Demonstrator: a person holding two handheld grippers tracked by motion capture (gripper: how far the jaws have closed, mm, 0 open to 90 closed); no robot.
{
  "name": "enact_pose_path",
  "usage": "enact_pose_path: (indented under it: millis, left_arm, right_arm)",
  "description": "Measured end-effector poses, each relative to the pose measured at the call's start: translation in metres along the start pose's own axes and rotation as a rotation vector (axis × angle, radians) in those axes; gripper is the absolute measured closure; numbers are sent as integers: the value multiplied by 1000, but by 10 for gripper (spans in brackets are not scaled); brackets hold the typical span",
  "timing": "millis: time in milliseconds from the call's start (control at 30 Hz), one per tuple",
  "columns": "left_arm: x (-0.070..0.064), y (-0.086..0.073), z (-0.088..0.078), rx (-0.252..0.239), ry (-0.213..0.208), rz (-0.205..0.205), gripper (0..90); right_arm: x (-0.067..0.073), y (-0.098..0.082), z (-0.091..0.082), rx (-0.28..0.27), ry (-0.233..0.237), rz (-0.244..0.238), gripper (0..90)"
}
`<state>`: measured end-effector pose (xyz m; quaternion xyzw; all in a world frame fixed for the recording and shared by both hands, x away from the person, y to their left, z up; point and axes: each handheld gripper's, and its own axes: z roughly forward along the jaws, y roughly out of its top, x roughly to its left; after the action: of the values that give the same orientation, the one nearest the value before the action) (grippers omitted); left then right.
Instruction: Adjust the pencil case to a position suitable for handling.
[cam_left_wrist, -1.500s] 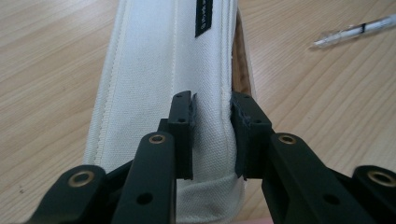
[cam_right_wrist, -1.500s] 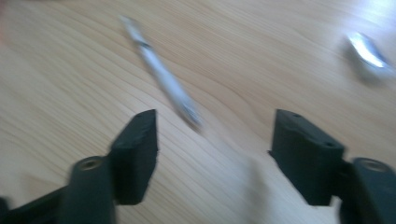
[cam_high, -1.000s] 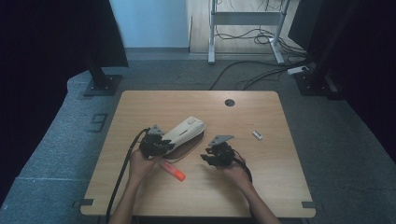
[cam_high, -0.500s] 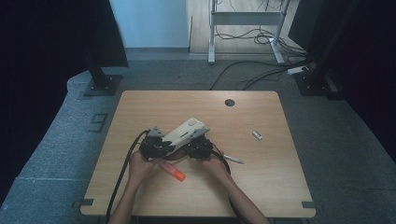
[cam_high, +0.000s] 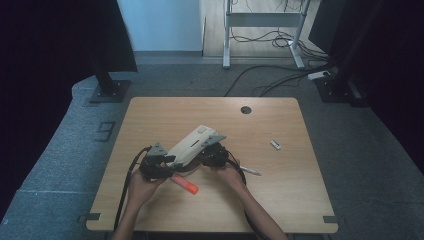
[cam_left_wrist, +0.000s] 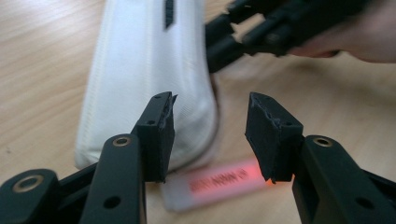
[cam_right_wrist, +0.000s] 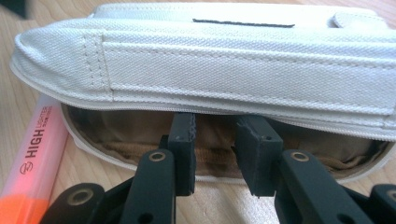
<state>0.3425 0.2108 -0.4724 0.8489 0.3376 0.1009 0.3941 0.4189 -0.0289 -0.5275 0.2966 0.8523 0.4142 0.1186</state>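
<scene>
The table (cam_high: 150, 115) lies bare toward twelve o'clock. Near its centre the white pencil case (cam_high: 192, 143) gapes, brown lining showing. The right gripper (cam_right_wrist: 215, 140) reaches into its mouth, jaws partly apart, gripping nothing. The left gripper (cam_left_wrist: 210, 135) has just been opening, nothing between. An orange highlighter (cam_high: 184, 183) lies at six o'clock.

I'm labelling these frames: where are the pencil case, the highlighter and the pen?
pencil case (cam_right_wrist: 243, 70), right gripper view, its cloth side.
highlighter (cam_high: 185, 184), high view, its orange barrel.
pen (cam_high: 250, 171), high view, mid-shaft.
</scene>
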Motion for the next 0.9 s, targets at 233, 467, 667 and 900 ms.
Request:
enact_pose_path:
  millis: [233, 467, 667, 900]
  left_arm:
    - [-5, -13, 8, 35, 75, 24, 399]
    - [11, -15, 35, 90, 203, 52, 299]
    - [18, -13, 38, 51, 254, 70, 690]
    - [23, -5, 30, -7, 171, -9, 807]
  right_arm:
    - [0, 4, -1, -5, -2, 3, 657]
    - [-1, 7, 0, -5, 5, 7, 654]
    - [-2, 9, 1, -15, 10, 16, 650]
    - [1, 6, 17, 43, 17, 10, 635]
